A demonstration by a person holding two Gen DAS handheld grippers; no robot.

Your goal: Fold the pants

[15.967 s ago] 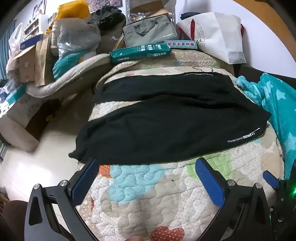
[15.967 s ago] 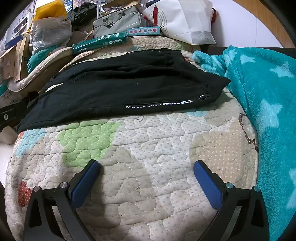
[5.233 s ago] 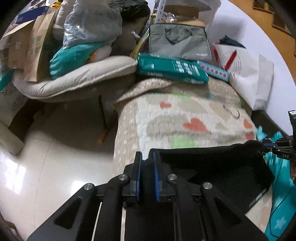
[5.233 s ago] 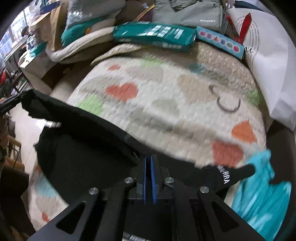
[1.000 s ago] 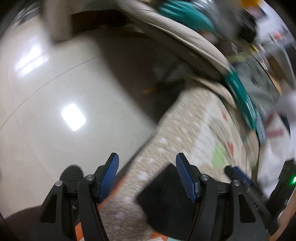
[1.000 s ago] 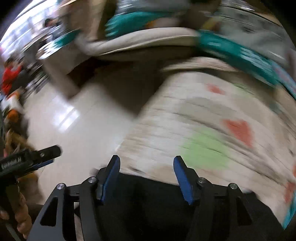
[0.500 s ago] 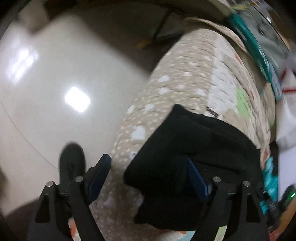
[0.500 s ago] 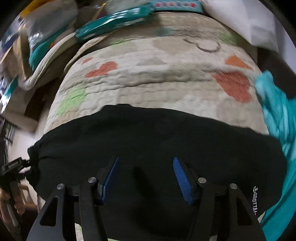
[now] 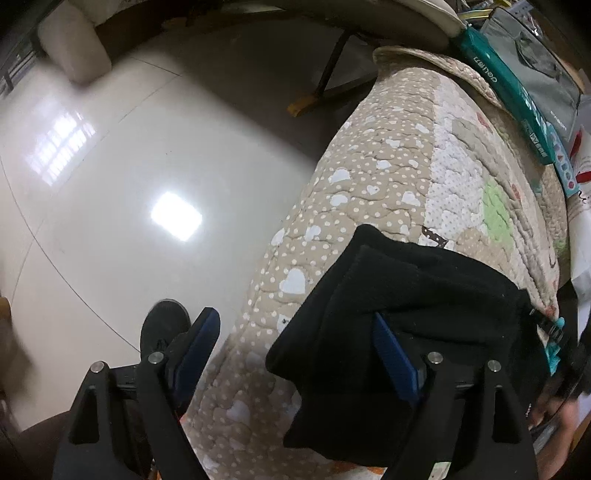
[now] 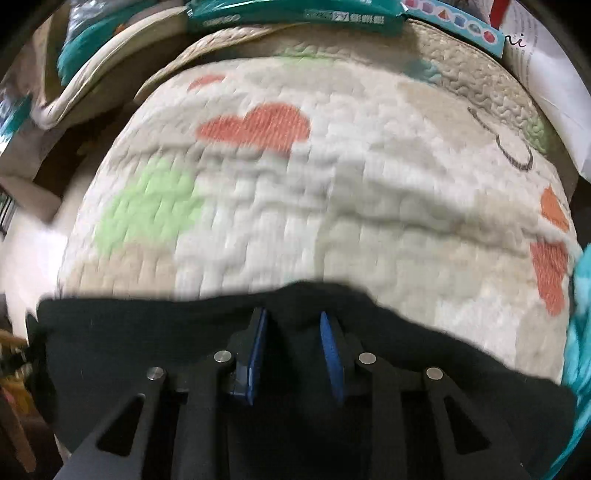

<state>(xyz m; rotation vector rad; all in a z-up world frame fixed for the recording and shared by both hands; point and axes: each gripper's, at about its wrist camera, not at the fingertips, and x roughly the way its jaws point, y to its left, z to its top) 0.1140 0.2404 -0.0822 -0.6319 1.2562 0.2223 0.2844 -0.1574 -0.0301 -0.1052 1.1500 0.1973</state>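
Note:
The black pants [image 9: 417,314] lie folded in layers on the quilted bed cover [image 9: 424,155], with one corner hanging over the bed's left edge. My left gripper [image 9: 295,347] is open, with that corner between its blue pads; its right pad [image 9: 391,354] touches the cloth. In the right wrist view the pants [image 10: 147,339] fill the bottom. My right gripper [image 10: 291,328] has narrowed around a raised fold at the pants' far edge, with a gap still between the pads.
A shiny tiled floor [image 9: 129,166] lies left of the bed. A teal box [image 10: 295,18], a grey bag [image 9: 543,74] and a white bag [image 10: 554,74] line the bed's far end. A teal blanket [image 10: 580,332] lies at the right. A dark shoe [image 9: 162,325] is below.
My left gripper has closed in on the pants' hanging corner and stays open. My right gripper's jaws have narrowed around a fold at the far edge.

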